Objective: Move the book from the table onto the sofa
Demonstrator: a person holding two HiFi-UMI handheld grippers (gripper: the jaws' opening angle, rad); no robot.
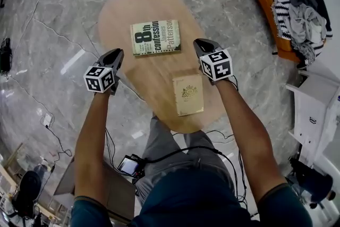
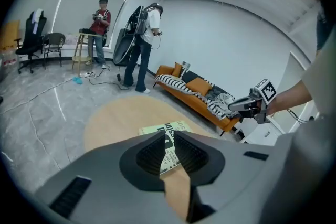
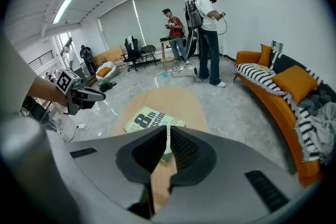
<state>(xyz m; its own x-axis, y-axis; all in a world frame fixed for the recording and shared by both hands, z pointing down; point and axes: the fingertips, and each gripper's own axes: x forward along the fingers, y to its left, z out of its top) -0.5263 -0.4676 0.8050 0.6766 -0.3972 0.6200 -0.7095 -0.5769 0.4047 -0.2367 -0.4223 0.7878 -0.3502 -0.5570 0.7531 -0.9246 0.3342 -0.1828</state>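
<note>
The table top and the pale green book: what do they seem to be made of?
Table top: probably wood or wood-look laminate, matte; even light brown with faint grain.
Pale green book: paper, likely a softcover; thin, with a flat printed cover.

Two books laid flat on an oval wooden table, an orange sofa set off to the right.

A pale green paperback [image 1: 155, 37], printed in bold black with "8th confession", is seen lying face up and closed near the middle of the light wooden table [image 1: 125, 8], its title running sideways. A plain tan book [image 1: 188, 94] with a small emblem on its cover is laid flat nearer, towards the table's near right edge, well apart from the first. The orange sofa [image 3: 275, 110], draped with a striped throw and crumpled clothing, is placed beyond the table's far right.
</note>
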